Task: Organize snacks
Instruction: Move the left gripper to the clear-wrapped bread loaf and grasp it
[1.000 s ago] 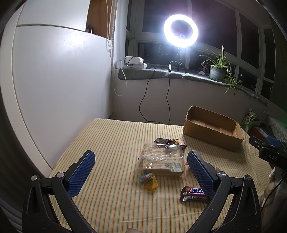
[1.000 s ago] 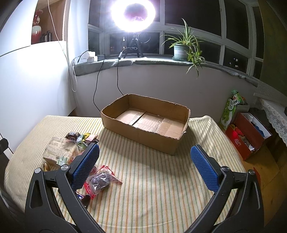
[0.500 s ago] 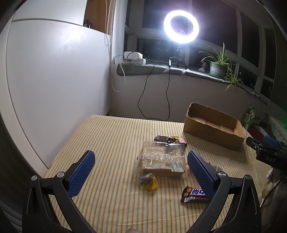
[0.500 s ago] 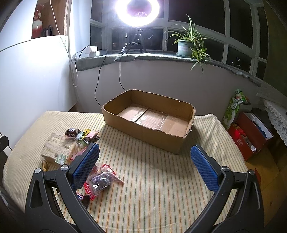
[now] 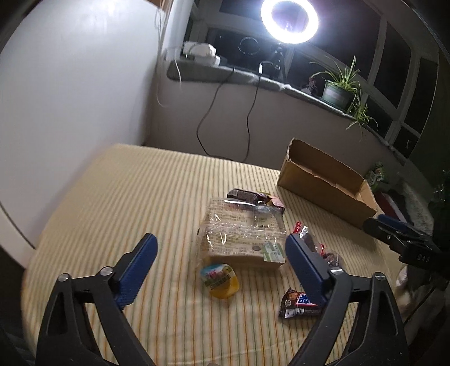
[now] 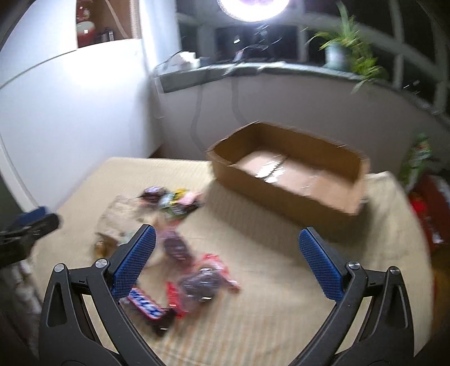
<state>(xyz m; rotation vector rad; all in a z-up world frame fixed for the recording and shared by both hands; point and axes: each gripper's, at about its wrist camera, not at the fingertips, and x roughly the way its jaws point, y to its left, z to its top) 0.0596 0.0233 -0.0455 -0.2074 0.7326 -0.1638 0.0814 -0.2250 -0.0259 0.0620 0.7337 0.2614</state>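
Snacks lie on a striped yellow cloth [image 5: 135, 202]. In the left wrist view a clear-wrapped bread pack [image 5: 242, 233] sits in the middle, a yellow jelly cup [image 5: 220, 279] in front of it, dark small packets [image 5: 253, 196] behind it, a chocolate bar [image 5: 298, 304] at the right. My left gripper [image 5: 220, 264] hovers above the jelly cup, its jaws closing, nothing pressed between them. The empty cardboard box [image 6: 287, 171] stands at the back. My right gripper [image 6: 230, 250] is open above a red-edged snack bag [image 6: 202, 284], with the chocolate bar [image 6: 146, 305] beside it; this view is blurred.
A white wall panel [image 5: 70, 98] borders the cloth on the left. A ring light [image 5: 289, 19], cables and a potted plant [image 5: 340, 90] stand on the window sill behind. Red boxes [image 6: 430, 208] sit on the floor at the right. The right gripper's tip [image 5: 399, 233] shows at the left view's right edge.
Both grippers dipped lower and nearer the snacks. The left jaws narrowed slightly. The right view swung left, bringing the red-edged bag between its fingers, and turned blurry.
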